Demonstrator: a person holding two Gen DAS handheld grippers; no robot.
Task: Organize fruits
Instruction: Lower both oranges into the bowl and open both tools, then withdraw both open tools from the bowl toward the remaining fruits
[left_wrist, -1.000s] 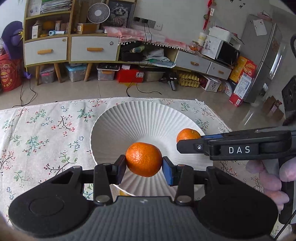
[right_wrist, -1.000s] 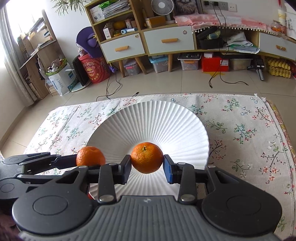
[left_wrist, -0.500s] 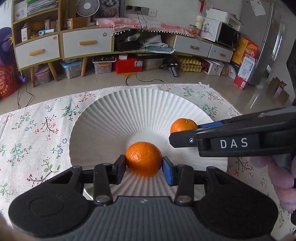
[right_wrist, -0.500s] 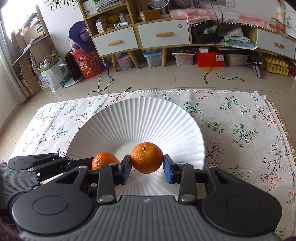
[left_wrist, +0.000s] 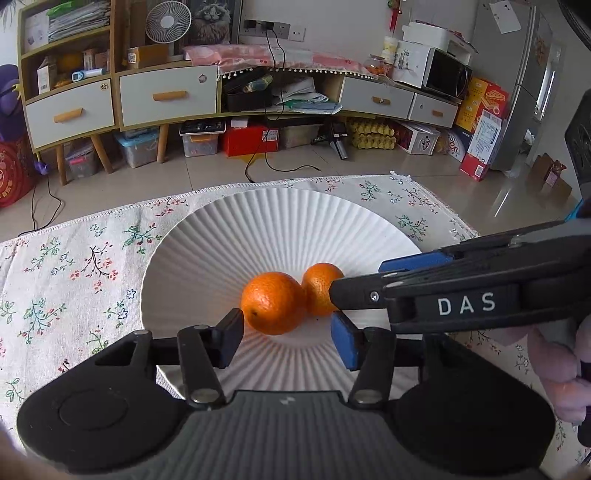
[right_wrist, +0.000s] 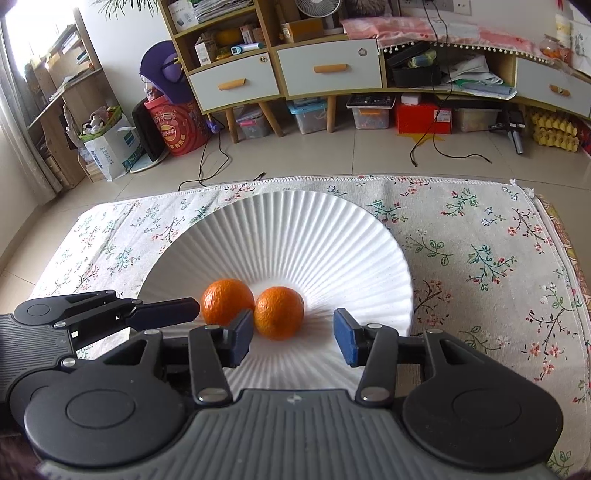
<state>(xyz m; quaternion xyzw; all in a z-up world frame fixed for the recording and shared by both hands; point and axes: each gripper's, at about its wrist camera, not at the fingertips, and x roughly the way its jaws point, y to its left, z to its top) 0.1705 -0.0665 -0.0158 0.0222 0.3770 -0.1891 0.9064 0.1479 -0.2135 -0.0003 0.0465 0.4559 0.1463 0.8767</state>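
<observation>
Two oranges lie side by side, touching, in the middle of the white ribbed plate (left_wrist: 207, 251). In the left wrist view the left orange (left_wrist: 272, 307) sits just ahead of my open left gripper (left_wrist: 288, 341), and the right orange (left_wrist: 320, 291) is partly behind the right gripper's finger. In the right wrist view the right orange (right_wrist: 279, 312) lies just ahead of my open right gripper (right_wrist: 293, 338), the left orange (right_wrist: 227, 301) beside it, on the plate (right_wrist: 332, 236). Neither gripper holds anything.
The plate stands on a floral tablecloth (right_wrist: 480, 236) over a low table whose far edge faces a tiled floor. Cabinets, boxes and cables stand beyond (right_wrist: 328, 70). The right gripper's body (left_wrist: 465, 295) crosses the right side of the left wrist view.
Both grippers came down over the plate and opened. Each orange left its jaws and now rests on the plate, touching the other.
</observation>
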